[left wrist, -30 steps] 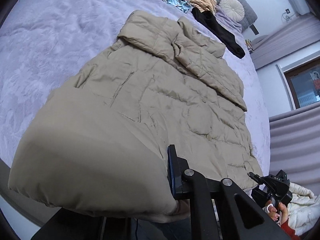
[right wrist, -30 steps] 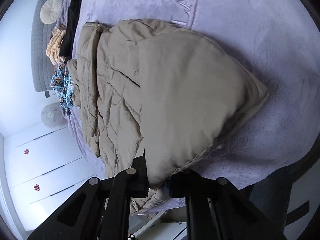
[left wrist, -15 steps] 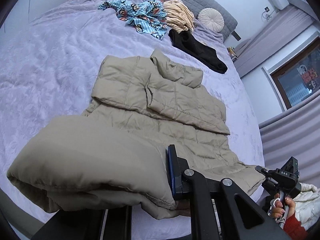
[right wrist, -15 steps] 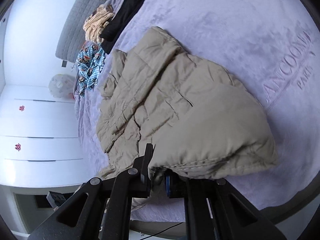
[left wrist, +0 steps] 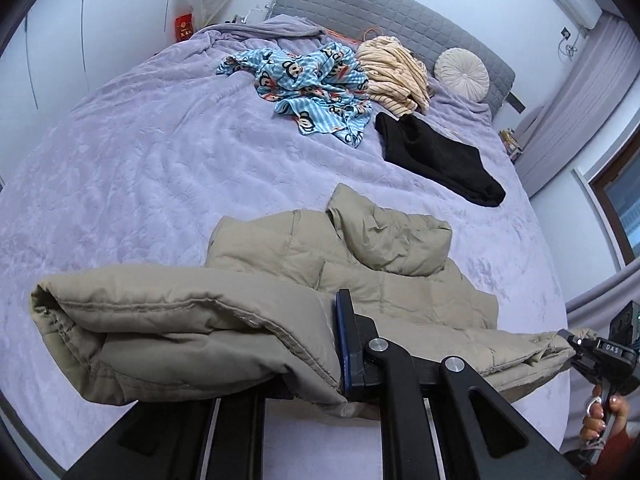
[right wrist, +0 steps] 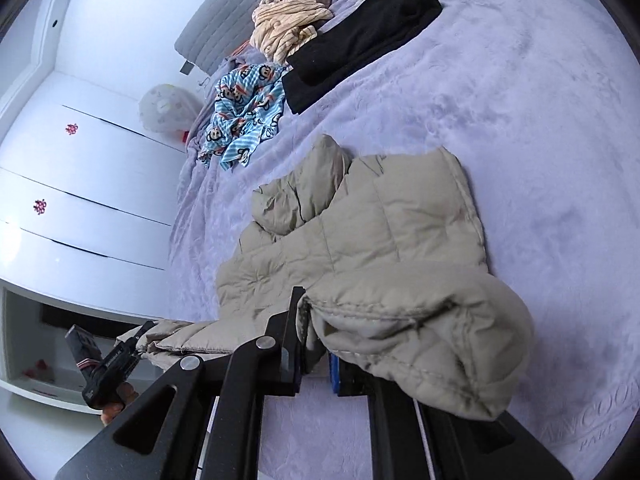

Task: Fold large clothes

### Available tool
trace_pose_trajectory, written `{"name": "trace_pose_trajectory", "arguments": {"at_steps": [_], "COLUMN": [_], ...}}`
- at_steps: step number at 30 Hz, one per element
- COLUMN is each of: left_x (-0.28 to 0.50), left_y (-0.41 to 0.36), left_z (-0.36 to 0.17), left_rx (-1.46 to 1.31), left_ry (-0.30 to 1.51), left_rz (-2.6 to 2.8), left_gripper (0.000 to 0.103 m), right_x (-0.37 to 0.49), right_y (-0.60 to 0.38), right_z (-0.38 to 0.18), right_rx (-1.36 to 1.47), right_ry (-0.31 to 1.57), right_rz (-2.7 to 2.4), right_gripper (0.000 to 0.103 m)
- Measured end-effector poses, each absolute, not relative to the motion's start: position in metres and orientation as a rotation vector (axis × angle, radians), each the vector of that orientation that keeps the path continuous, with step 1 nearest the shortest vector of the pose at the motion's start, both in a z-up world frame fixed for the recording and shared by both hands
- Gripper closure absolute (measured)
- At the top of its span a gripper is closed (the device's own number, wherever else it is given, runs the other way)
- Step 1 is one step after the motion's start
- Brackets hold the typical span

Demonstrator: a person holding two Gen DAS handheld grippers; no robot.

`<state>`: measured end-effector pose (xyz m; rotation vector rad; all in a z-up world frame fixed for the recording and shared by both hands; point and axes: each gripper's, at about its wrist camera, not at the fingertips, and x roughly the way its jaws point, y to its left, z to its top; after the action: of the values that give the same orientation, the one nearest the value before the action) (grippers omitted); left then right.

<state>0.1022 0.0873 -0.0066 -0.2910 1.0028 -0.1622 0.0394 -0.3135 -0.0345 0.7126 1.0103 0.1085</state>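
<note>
A beige puffer jacket (left wrist: 360, 264) lies on the lilac bed (left wrist: 140, 160), collar toward the headboard. Its lower hem is raised off the cover and doubled back over the body. My left gripper (left wrist: 320, 352) is shut on one hem corner, and the thick fabric hides its left finger. My right gripper (right wrist: 314, 344) is shut on the other hem corner, which bulges over its right finger. Each gripper also shows in the other's view, the right gripper (left wrist: 572, 344) in a hand at the far right, the left gripper (right wrist: 136, 344) at the lower left.
Near the grey headboard (left wrist: 380, 12) lie a blue monkey-print garment (left wrist: 312, 92), a cream striped garment (left wrist: 392, 72), a black garment (left wrist: 436, 160) and a round cushion (left wrist: 462, 74). White wardrobe doors (right wrist: 80, 184) stand along one side of the bed.
Both grippers have risen with the jacket's hem and carried it toward the collar. The jacket's flat part looks shorter, and the right gripper has rolled.
</note>
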Motion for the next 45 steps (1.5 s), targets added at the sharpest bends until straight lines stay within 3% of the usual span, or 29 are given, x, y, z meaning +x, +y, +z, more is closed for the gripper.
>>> {"name": "trace_pose_trajectory", "arguments": {"at_steps": [13, 19, 20, 22, 23, 24, 29, 32, 34, 39, 45], "left_x": [0.242, 0.251, 0.248, 0.236, 0.232, 0.226, 0.227, 0.228, 0.228, 0.248, 0.281], "left_y": [0.066, 0.074, 0.074, 0.075, 0.076, 0.077, 0.075, 0.070, 0.066, 0.051, 0.048], "left_z": [-0.131, -0.131, -0.124, -0.107, -0.100, -0.093, -0.092, -0.102, -0.112, -0.147, -0.194], "left_rx": [-0.141, -0.207, -0.205, -0.158, -0.138, -0.114, -0.032, -0.008, -0.005, 0.067, 0.081], "left_ry": [1.232, 1.223, 1.199, 1.147, 1.122, 1.086, 1.083, 1.109, 1.124, 1.123, 1.124], "left_rz": [-0.199, -0.245, -0.261, -0.273, -0.262, -0.243, -0.224, -0.241, -0.259, -0.166, -0.052], "left_gripper": [0.087, 0.082, 0.079, 0.056, 0.031, 0.016, 0.017, 0.051, 0.064, 0.065, 0.066], "right_x": [0.150, 0.176, 0.180, 0.186, 0.189, 0.192, 0.204, 0.194, 0.176, 0.165, 0.207], "right_y": [-0.322, -0.328, -0.328, -0.329, -0.329, -0.329, -0.319, -0.306, -0.297, -0.296, -0.332], "right_z": [-0.117, -0.145, -0.146, -0.146, -0.146, -0.146, -0.139, -0.121, -0.111, -0.130, -0.152], "right_rx": [0.734, 0.730, 0.728, 0.729, 0.731, 0.730, 0.637, 0.531, 0.475, 0.350, 0.534], "right_ry": [1.082, 1.129, 1.130, 1.127, 1.128, 1.130, 1.158, 1.154, 1.136, 1.190, 1.125], "right_rz": [-0.122, -0.198, -0.203, -0.199, -0.195, -0.183, -0.123, -0.099, -0.060, -0.066, -0.103], "right_gripper": [0.092, 0.092, 0.092, 0.092, 0.092, 0.092, 0.086, 0.082, 0.082, 0.083, 0.083]}}
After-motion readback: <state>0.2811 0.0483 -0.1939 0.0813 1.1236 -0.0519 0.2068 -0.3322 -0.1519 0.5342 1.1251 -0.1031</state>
